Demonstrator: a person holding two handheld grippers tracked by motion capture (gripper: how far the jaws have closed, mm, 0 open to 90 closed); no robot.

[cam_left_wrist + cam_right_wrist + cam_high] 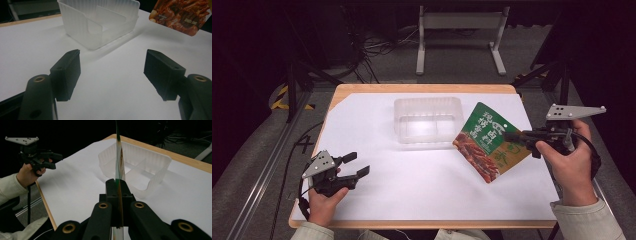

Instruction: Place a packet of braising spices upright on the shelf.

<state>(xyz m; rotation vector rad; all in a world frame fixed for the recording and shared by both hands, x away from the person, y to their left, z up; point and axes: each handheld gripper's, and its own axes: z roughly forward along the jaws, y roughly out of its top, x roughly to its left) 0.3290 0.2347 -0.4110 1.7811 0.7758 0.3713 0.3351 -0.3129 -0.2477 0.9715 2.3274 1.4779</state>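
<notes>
Right gripper (pixel 510 136) is clamping its black jaws together on the edge of a flat green foil snack pouch printed with reddish-brown food and white lettering (pixel 486 142), and is holding it off the white paper sheet (pixel 377 175) that is covering the wooden tabletop (pixel 422 88). In the high view the pouch is hanging tilted at the right side of the sheet, its upper left corner just beside the right end of a clear ribbed plastic tray with an inner divider (pixel 428 120). In the right gripper view the pouch (pixel 119 160) is showing edge-on as a thin upright strip rising from between the closed jaws, with the tray (pixel 136 167) lying behind it on the paper.

Left gripper (pixel 355 164) is resting low near the front left corner of the sheet, well apart from the tray, its jaws standing wide apart with nothing between them. In the left gripper view the two black pads (pixel 68 72) are pointing across bare paper toward the tray (pixel 100 21), and a corner of the pouch (pixel 182 15) is showing at the upper right.
</notes>
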